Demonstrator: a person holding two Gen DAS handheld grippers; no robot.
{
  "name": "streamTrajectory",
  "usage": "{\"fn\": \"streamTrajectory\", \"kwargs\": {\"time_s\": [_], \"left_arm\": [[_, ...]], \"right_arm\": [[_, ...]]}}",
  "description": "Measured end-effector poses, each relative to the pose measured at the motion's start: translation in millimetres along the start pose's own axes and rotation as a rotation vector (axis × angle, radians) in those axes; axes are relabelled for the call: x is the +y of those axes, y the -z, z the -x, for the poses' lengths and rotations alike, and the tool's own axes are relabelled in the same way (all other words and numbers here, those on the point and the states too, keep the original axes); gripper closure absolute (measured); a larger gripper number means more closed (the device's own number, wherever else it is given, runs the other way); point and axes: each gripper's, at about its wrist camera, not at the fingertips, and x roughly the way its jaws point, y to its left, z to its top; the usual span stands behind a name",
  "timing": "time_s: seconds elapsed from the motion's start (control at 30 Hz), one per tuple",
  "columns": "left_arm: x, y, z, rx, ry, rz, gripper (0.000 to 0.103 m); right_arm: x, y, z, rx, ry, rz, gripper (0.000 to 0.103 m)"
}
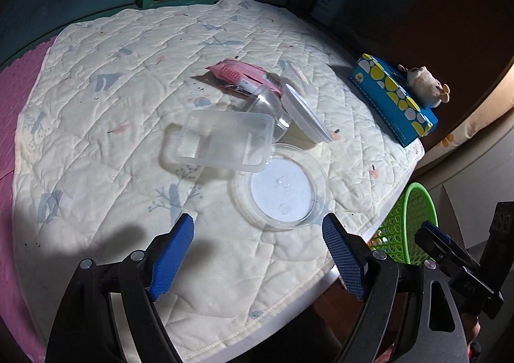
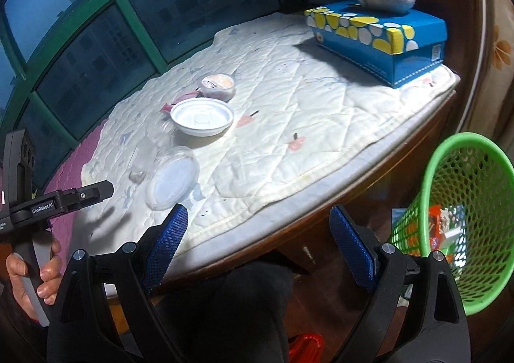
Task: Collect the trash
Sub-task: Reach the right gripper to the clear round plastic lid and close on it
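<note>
Both jaws stand spread and empty: the left gripper hovers just short of the round clear plastic lid on the quilted tabletop. Light, thin, slippery and flexible, it seems best pinched at its raised rim.

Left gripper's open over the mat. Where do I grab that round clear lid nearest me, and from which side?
Take the round clear lid by its raised rim at the near edge, coming in low from the mat's near side with the left gripper. It lies flat, so only the rim offers a pinch. Its far-left edge meets the rectangular clear container, so that side looks crowded.
</note>
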Motion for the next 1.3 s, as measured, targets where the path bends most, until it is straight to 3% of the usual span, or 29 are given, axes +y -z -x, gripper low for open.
{"fn": "streamTrajectory", "kwargs": {"time_s": [0.6,1.03,1.3], "left_arm": [[54,-10,13,-0.034,-0.036,0.124,0.024],[87,-9,17,-0.038,-0.031,0.212,0.023],[92,-15,11,-0.032,-0.038,0.210,0.023]], "right_arm": [[91,-9,-67,0.087,-0.067,0.238,0.007],[133,-7,-119,0.127,0.050,0.433,0.005],[136,-6,-138,0.143,0.085,0.450,0.005]]}}
